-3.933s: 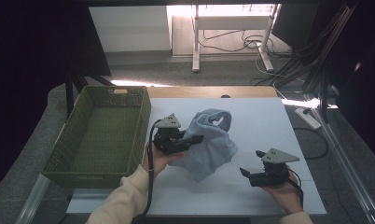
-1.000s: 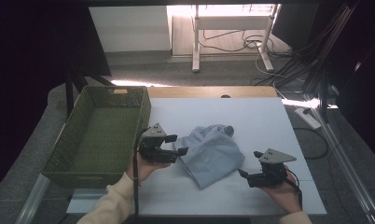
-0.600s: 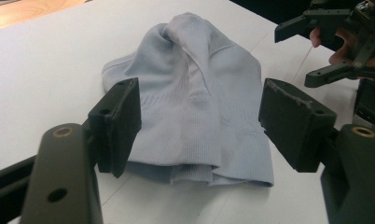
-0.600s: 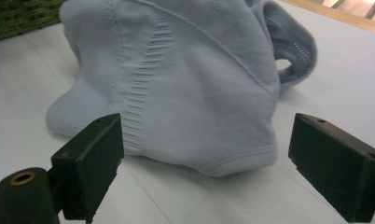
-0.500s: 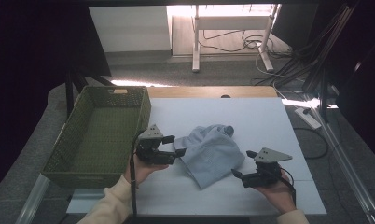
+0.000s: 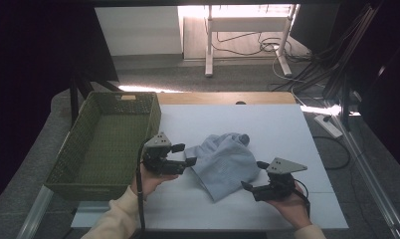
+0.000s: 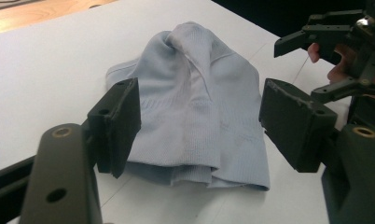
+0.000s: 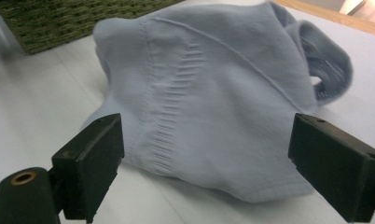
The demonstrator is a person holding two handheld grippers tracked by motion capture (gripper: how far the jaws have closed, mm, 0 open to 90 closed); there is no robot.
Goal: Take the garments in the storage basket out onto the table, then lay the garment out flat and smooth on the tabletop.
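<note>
Starting at the left, a green woven basket [image 6: 104, 144] stands empty on the white table [image 6: 267, 124], its near right corner close to the left gripper [image 6: 184, 155]. That gripper points right, toward the pale blue knitted garment [image 6: 224, 162] lying crumpled in the middle of the table. In the left gripper view its jaws stand apart with nothing between them, the garment [image 7: 199, 102] resting just ahead of the pads and not touched by them. Further right, the right gripper [image 6: 252, 175] sits at the garment's near right edge, aimed left at it. In the right gripper view its jaws are spread wide on either side of the folded hem of the cloth [image 8: 213, 102], which lies flat on the table in front of them; the pads press on nothing.

As a judgement, the work in hand looks like folding or gathering the garment, and this is the approach before a two-sided pick-up: both tongs are lined up on opposite edges, neither has a hold. The next move probably calls for each gripper to slide forward until a fold of cloth sits between its pads, low enough to catch every layer, then close. The basket seems the likely destination.
</note>
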